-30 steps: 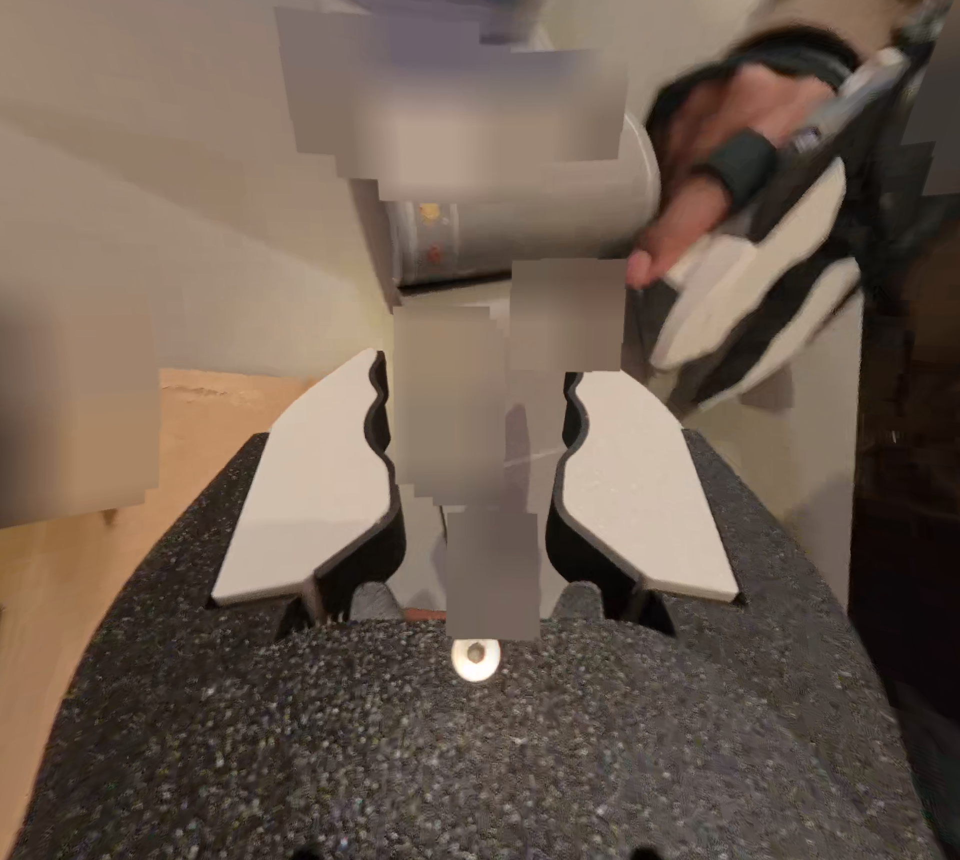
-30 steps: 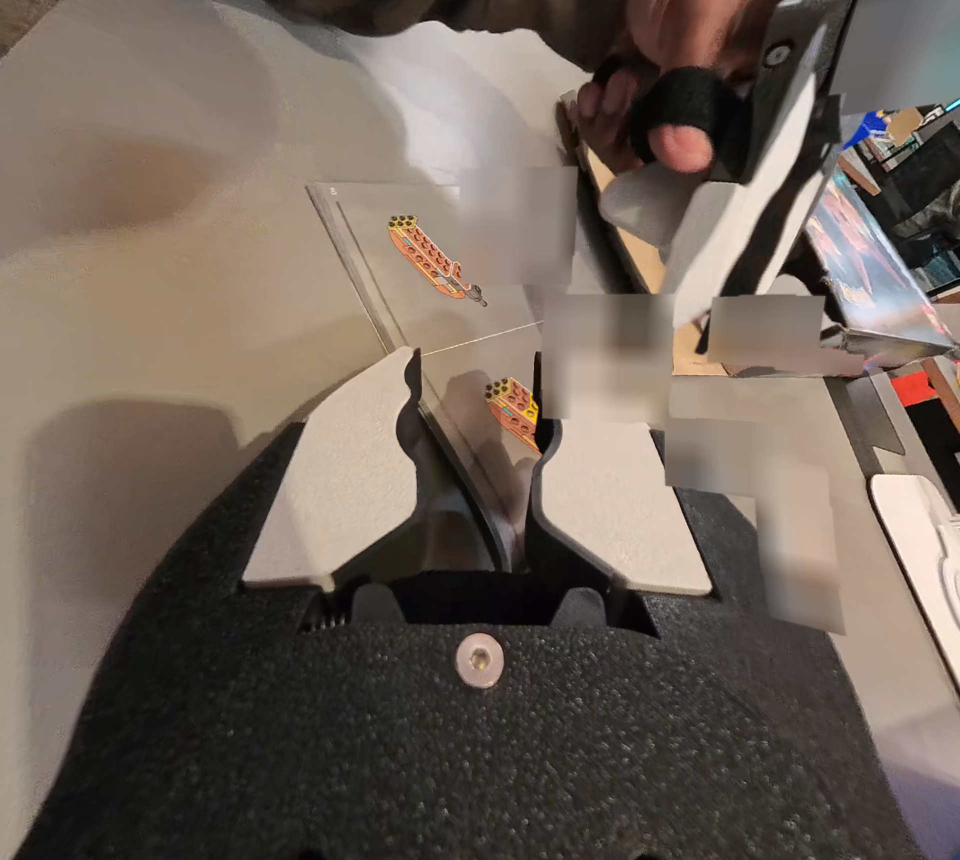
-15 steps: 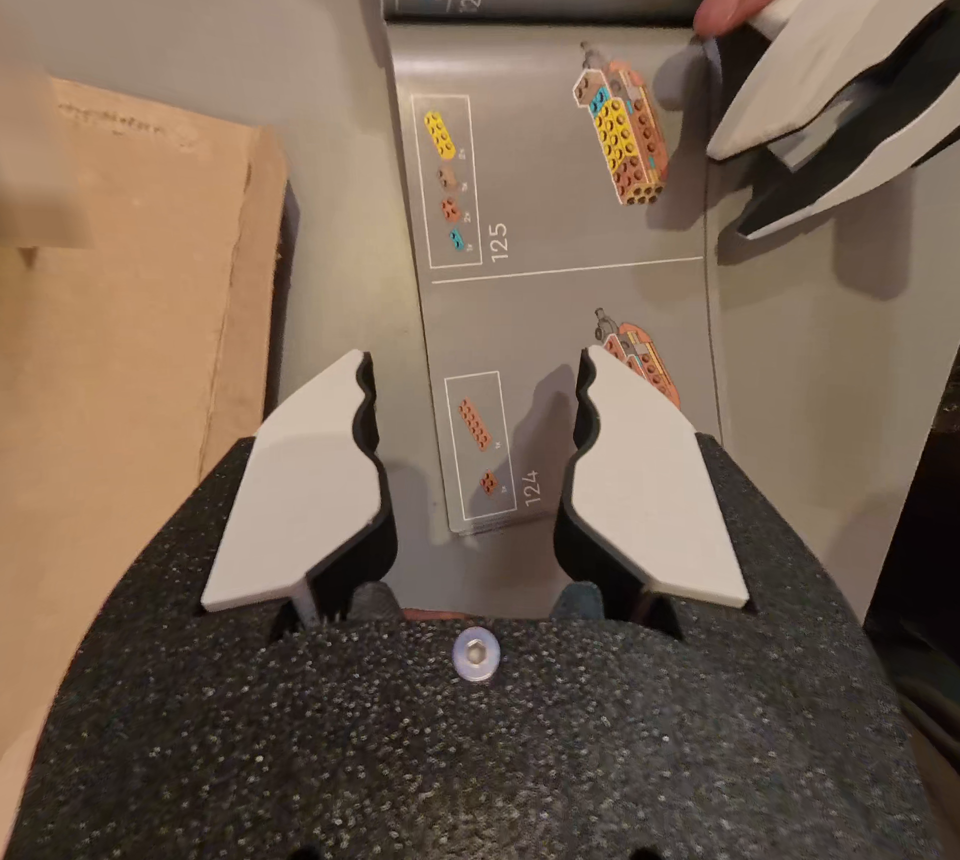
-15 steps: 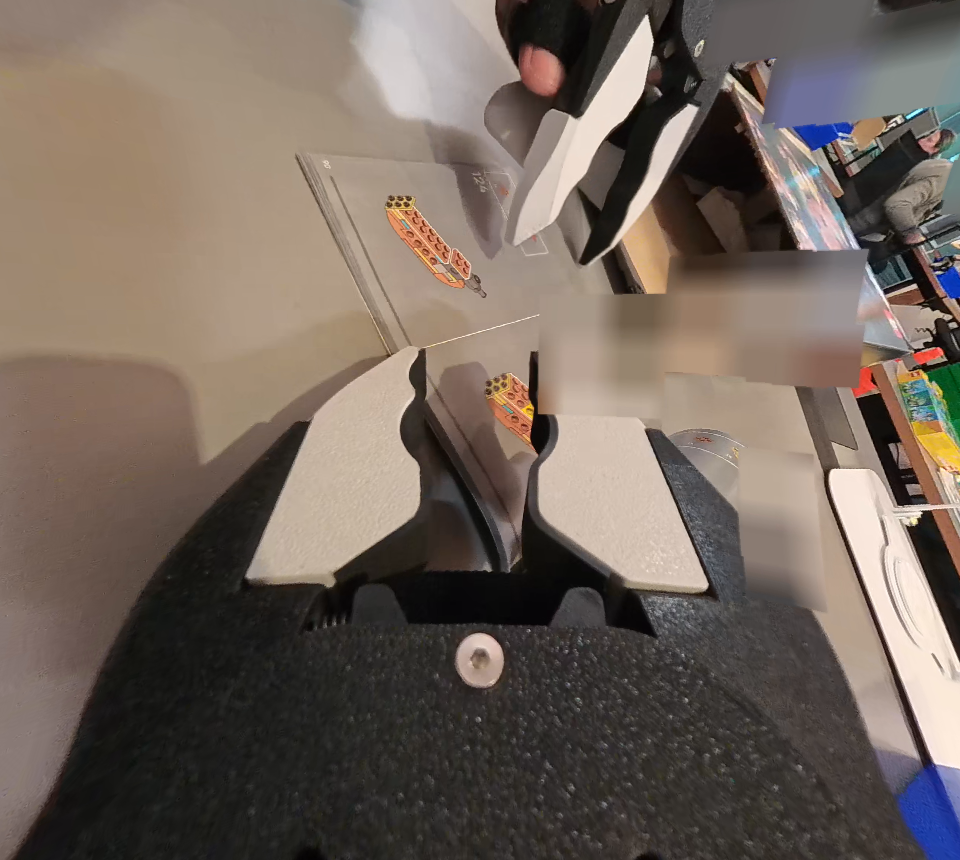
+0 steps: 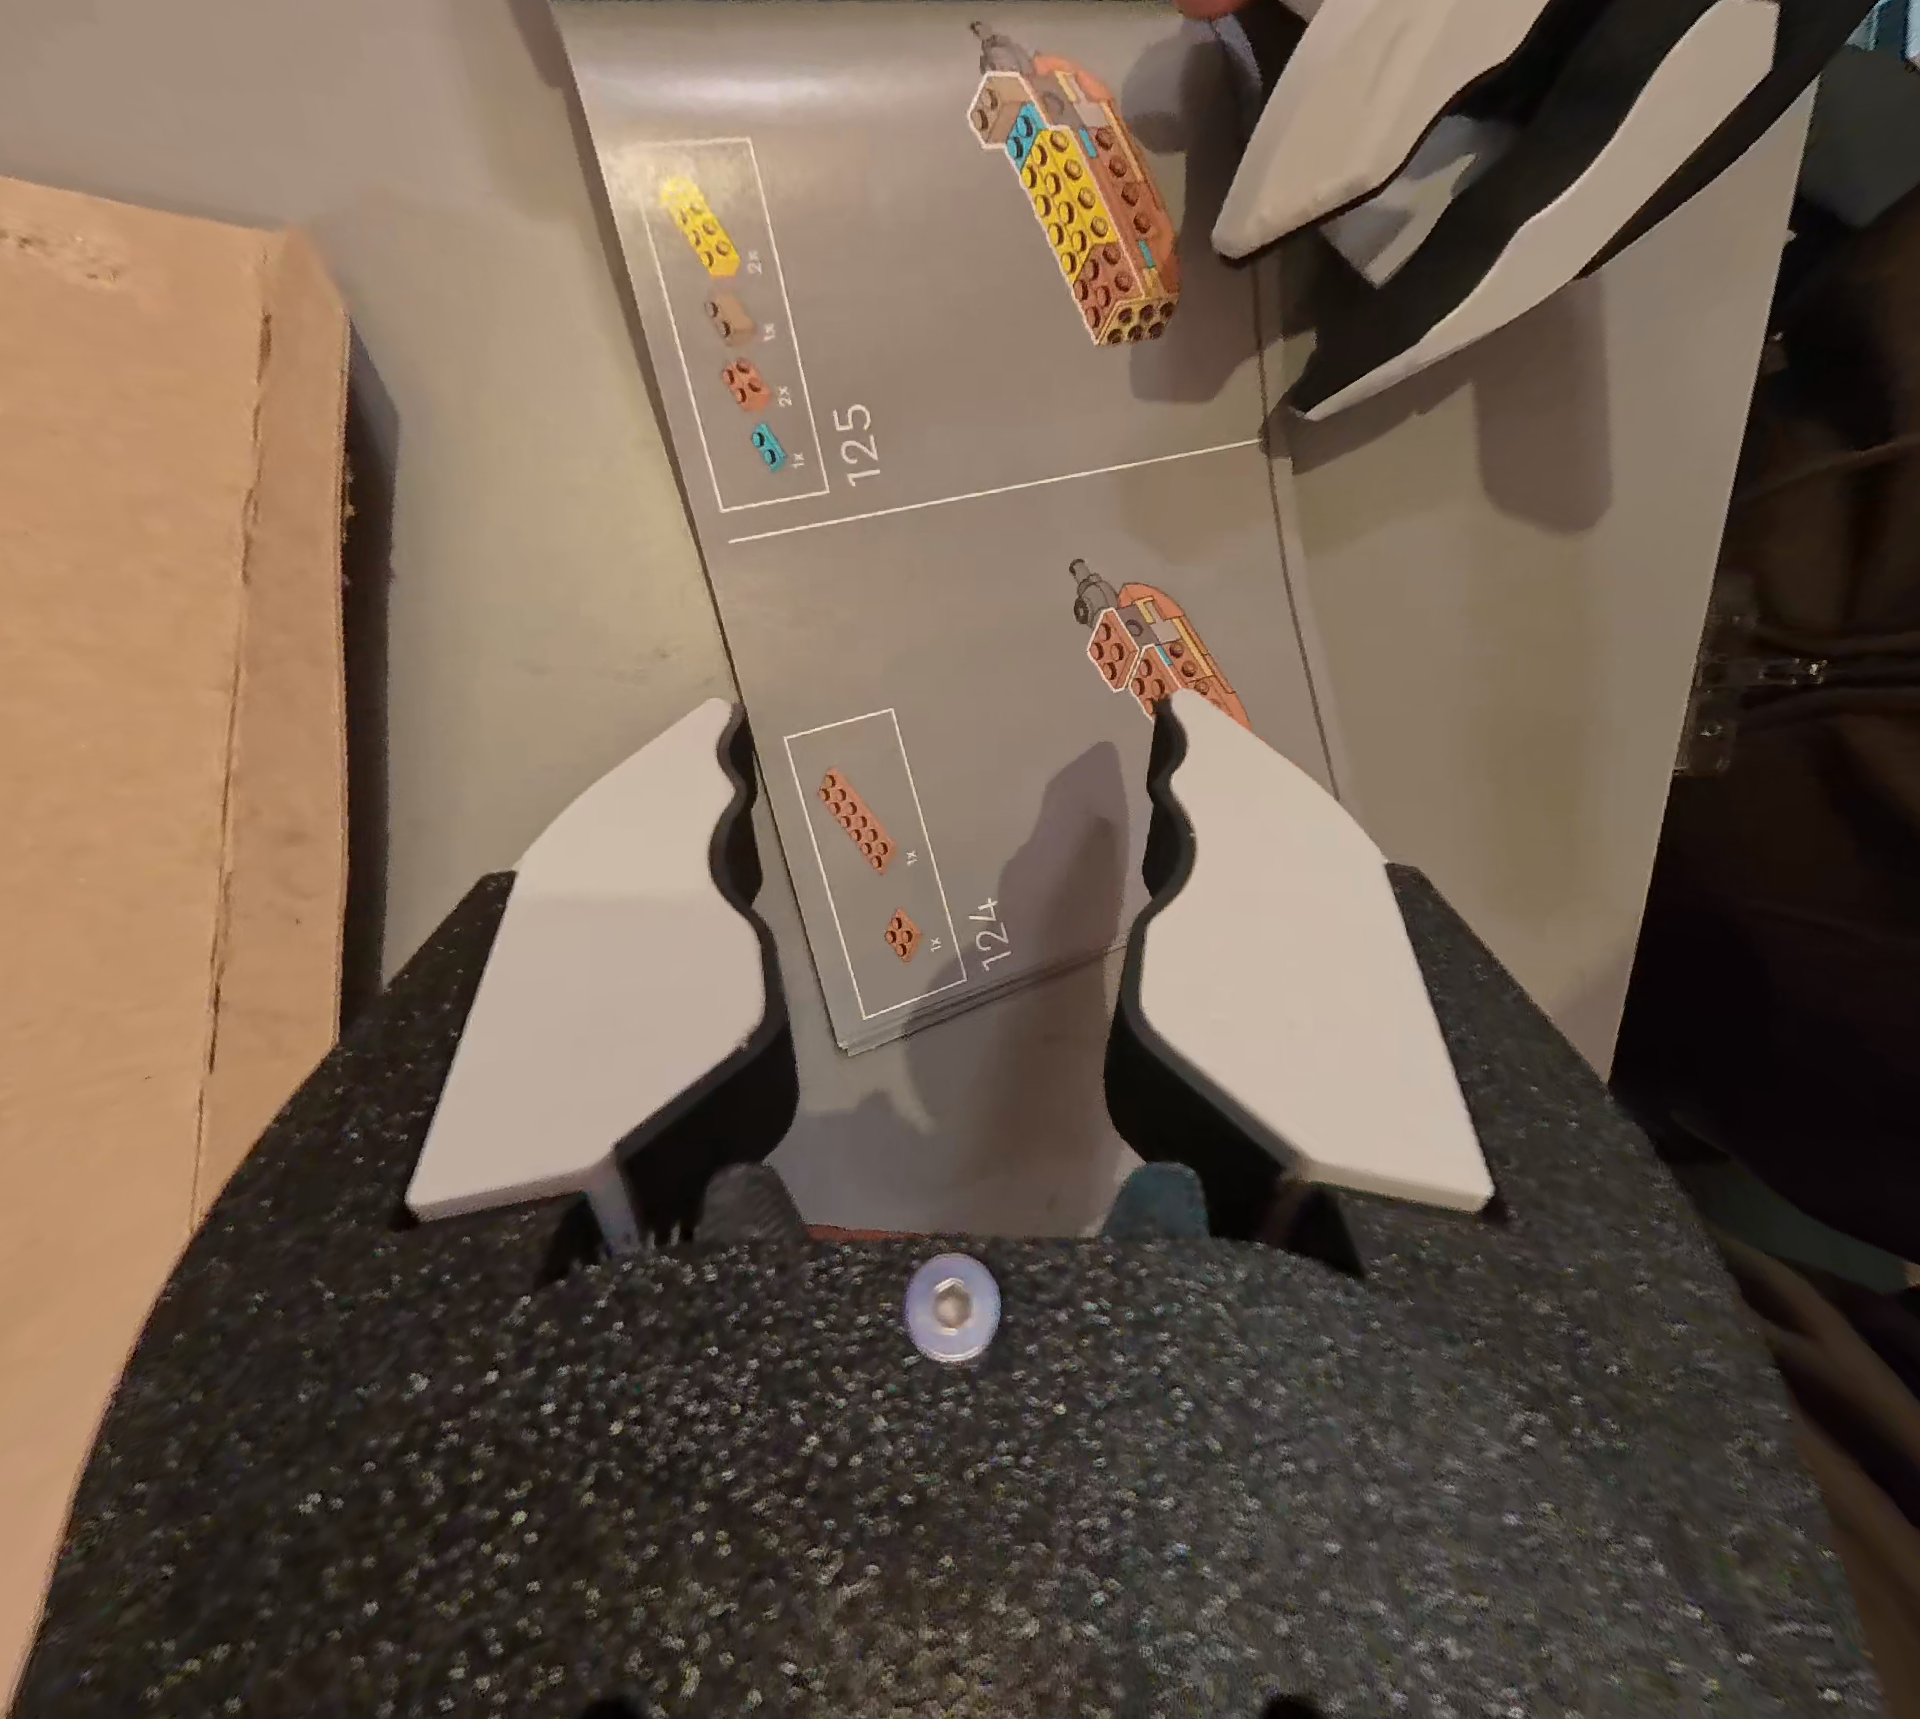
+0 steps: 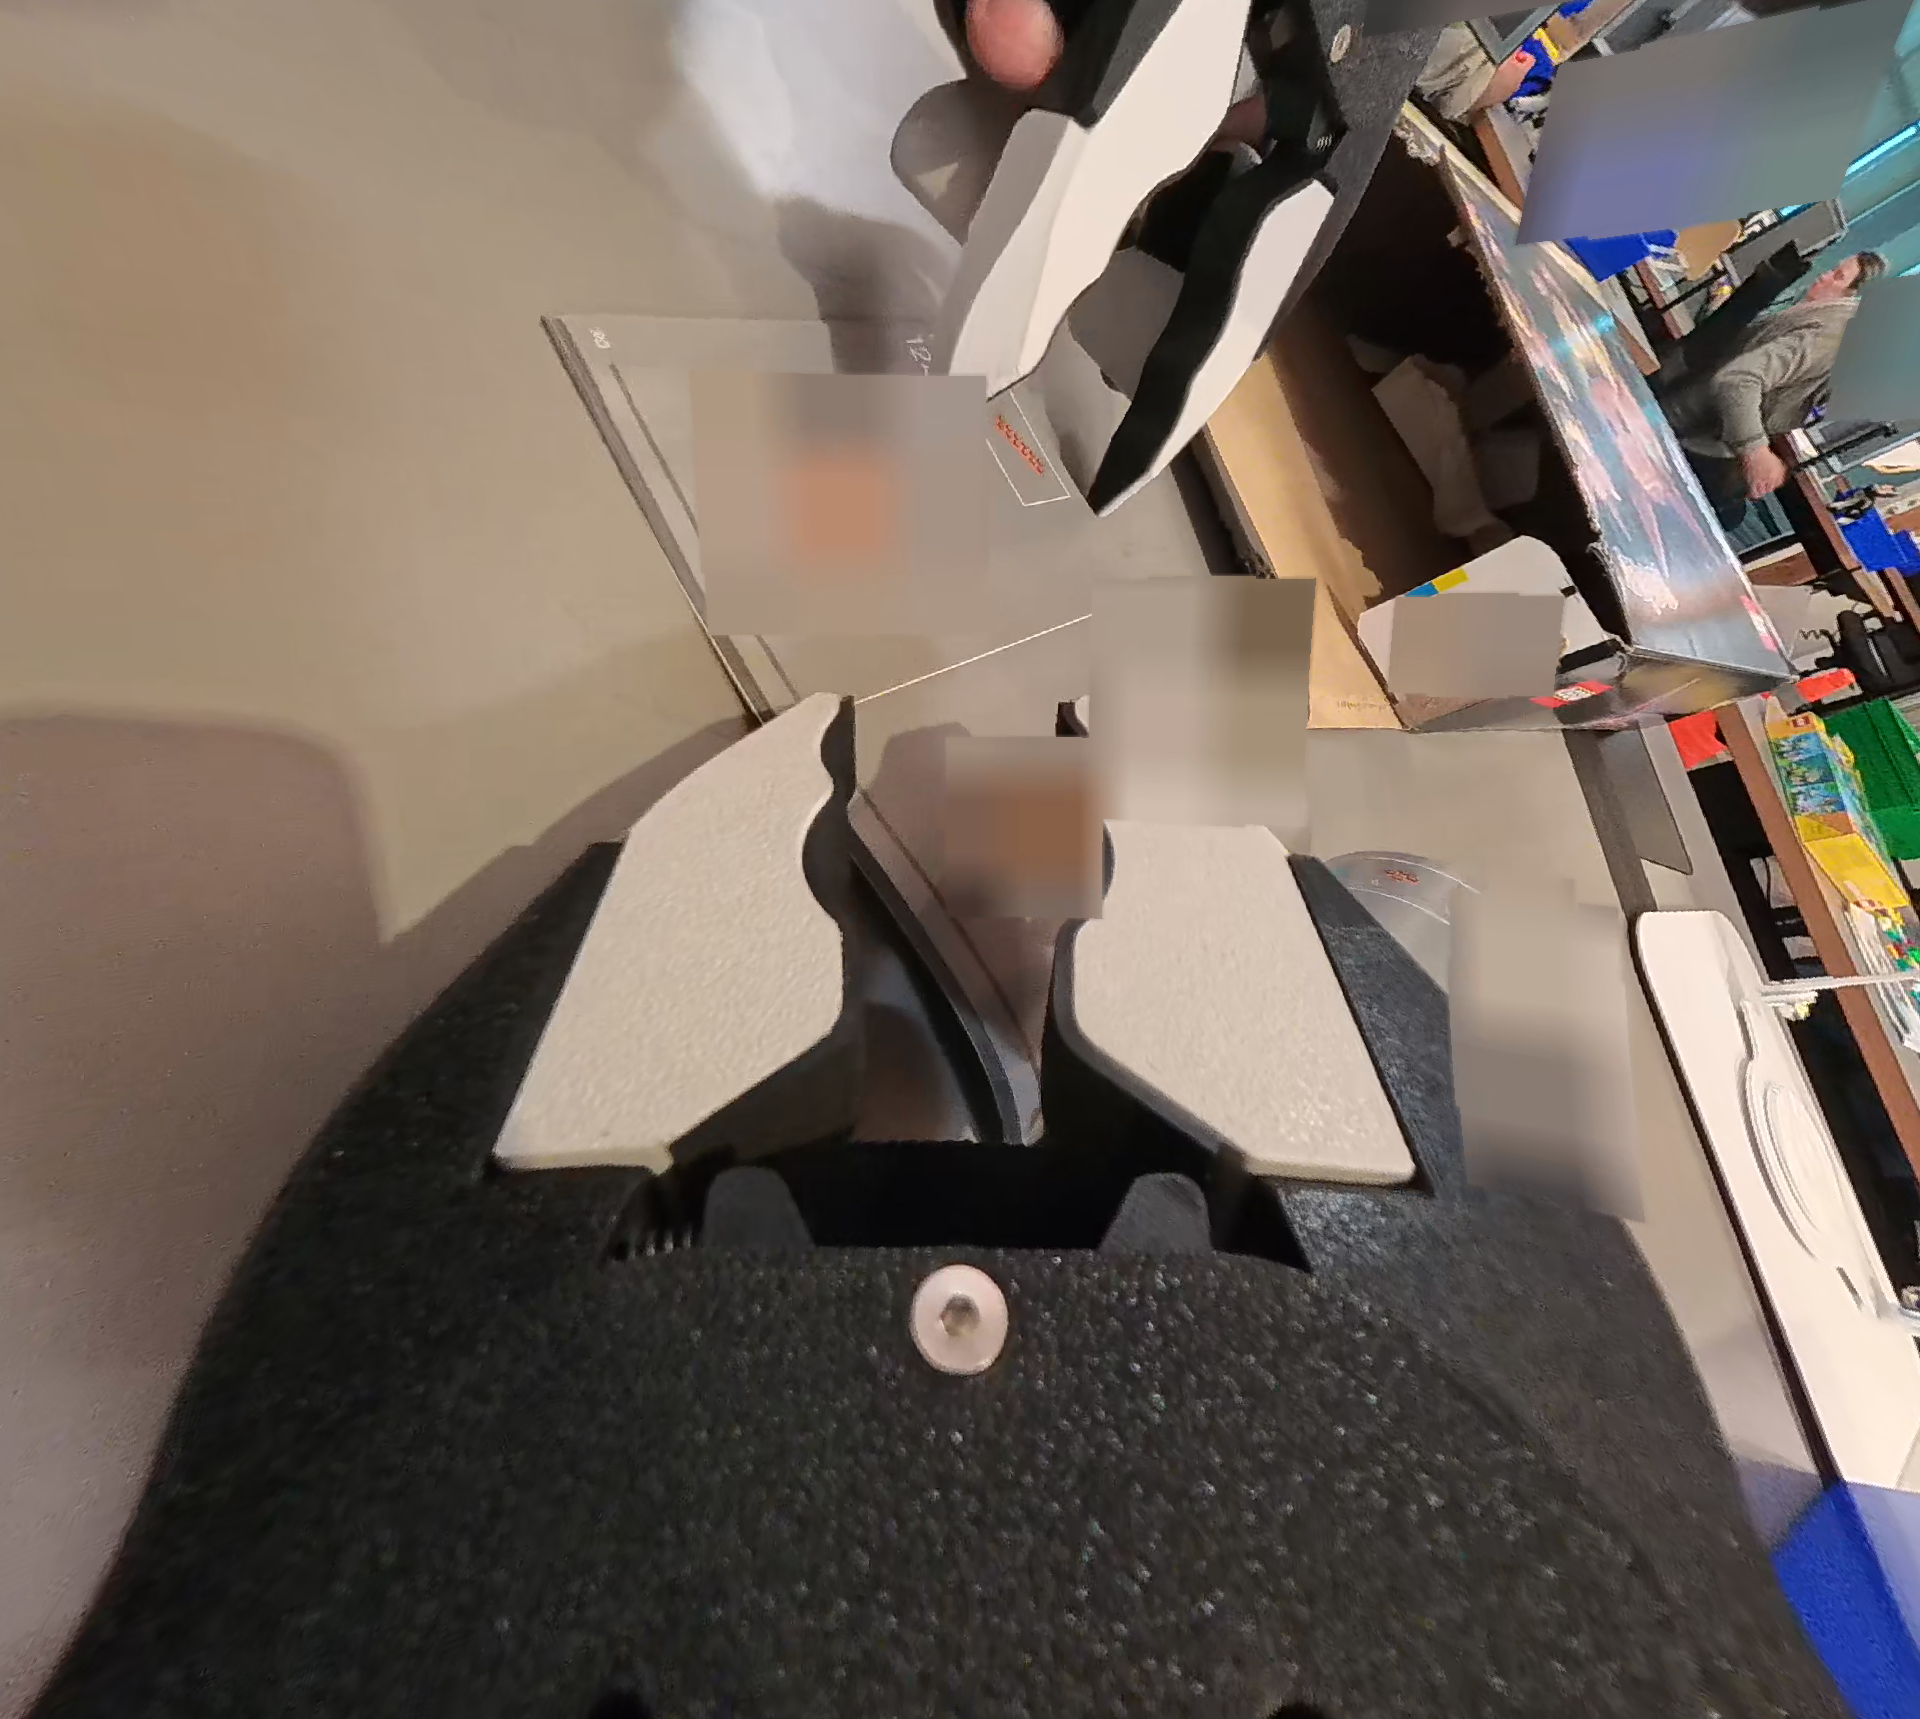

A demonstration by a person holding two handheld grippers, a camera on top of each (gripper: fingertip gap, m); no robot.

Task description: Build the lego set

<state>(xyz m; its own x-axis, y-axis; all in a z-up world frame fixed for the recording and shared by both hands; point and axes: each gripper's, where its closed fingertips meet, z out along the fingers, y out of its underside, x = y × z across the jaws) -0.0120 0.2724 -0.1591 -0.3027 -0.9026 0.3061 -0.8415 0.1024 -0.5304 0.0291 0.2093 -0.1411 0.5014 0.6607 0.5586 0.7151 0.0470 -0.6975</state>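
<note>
A grey instruction booklet [image 5: 987, 474] lies open on the grey table, its pages showing brick drawings. My left gripper [image 5: 948, 713] is open and empty, hovering over the booklet's near end. It also shows in the right wrist view [image 6: 1039, 438], jaws apart above the booklet [image 6: 655, 422]. My right gripper [image 6: 956, 708] is open, and a curled-up page edge runs between its fingers. In the left wrist view the right gripper [image 5: 1262, 329] sits at the booklet's right edge with a thumb beside it. No loose bricks show.
A brown cardboard box [image 5: 156, 630] lies left of the booklet. In the right wrist view an open cardboard set box [image 6: 1621, 474] stands beyond the booklet, with a white tray [image 6: 1766, 1098] at the right. A person [image 6: 1787, 381] sits far behind. There is about 9 cm between the tips of the two grippers.
My left gripper has tipped down from facing across the room to looking onto the booklet, then come a little closer to it. The right gripper has stayed at the page edge.
</note>
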